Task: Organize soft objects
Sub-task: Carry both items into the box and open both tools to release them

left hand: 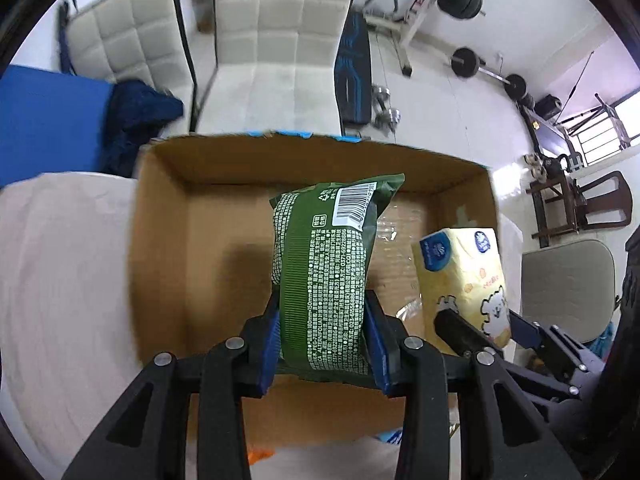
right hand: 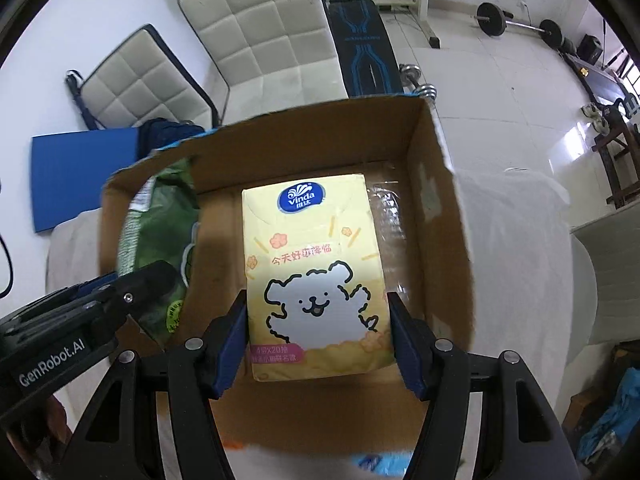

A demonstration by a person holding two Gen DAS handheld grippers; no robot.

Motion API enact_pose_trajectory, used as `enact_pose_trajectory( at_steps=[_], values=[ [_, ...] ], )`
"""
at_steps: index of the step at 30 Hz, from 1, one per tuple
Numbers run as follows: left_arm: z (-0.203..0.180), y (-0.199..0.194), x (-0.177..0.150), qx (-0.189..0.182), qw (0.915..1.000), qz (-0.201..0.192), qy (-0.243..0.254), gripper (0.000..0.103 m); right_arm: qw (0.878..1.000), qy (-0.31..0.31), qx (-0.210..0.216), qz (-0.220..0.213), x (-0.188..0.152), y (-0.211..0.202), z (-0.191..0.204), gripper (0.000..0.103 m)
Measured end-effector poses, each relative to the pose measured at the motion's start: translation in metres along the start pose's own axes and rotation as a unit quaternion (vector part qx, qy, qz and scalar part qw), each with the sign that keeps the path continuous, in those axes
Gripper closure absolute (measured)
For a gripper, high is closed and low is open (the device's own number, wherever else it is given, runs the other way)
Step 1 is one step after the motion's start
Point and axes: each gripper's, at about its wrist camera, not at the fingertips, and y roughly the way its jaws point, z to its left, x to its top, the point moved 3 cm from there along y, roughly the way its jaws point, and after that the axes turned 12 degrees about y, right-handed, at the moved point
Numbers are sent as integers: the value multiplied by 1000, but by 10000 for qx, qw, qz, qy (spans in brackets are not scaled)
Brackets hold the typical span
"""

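Note:
My left gripper point(left hand: 322, 312) is shut on a green soft pack point(left hand: 328, 264) with white print and a barcode, held above the open cardboard box point(left hand: 160, 240). My right gripper point(right hand: 316, 312) is shut on a yellow Vinda tissue pack point(right hand: 312, 264) with a white dog drawing, also held over the box point(right hand: 440, 216). The tissue pack point(left hand: 464, 276) and the right gripper point(left hand: 480, 332) show at the right of the left wrist view. The green pack point(right hand: 160, 232) and the left gripper point(right hand: 132, 284) show at the left of the right wrist view.
The box stands on a white cloth-covered table point(left hand: 60, 272). Behind it are two white padded chairs point(left hand: 276, 40), a blue mat point(left hand: 48, 120) and dark blue cloth point(left hand: 140, 120). Weights and a bench point(left hand: 352, 68) lie on the floor beyond. A grey chair point(left hand: 568, 288) stands at the right.

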Motion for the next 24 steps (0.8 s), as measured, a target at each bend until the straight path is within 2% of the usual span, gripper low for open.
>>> enact_pose_trajectory(
  at_steps=[4,8,10,13,15,16,17,22,24],
  values=[
    [8,34,20,-221,9993,294,-100,72,9999,-17,-106,45,19,41,-1,36],
    [5,55,32,-306,9987,414,-34,72,9997,-81,-217,83,31,71,0,36],
    [2,63,34,-282,9984,482,9,72,9995,-91,-303,76,35,83,2,35],
    [-2,73,33,-125,9983,552,106,71,9991,-177,-247,307,42,106,3,34],
    [0,73,30,78,9980,622,45,71,9987,-179,-375,309,40,105,0,31],
    [2,72,27,150,9978,642,-3,71,9987,-173,-359,304,39,103,-1,23],
    [3,73,25,152,9978,647,-47,71,9988,-187,-304,328,37,100,-1,20],
    [10,48,9,507,9974,508,9,62,9981,-281,-488,253,22,74,-4,20],
    [14,41,6,546,9976,436,1,55,9979,-280,-518,253,17,68,-4,15]
  ],
)
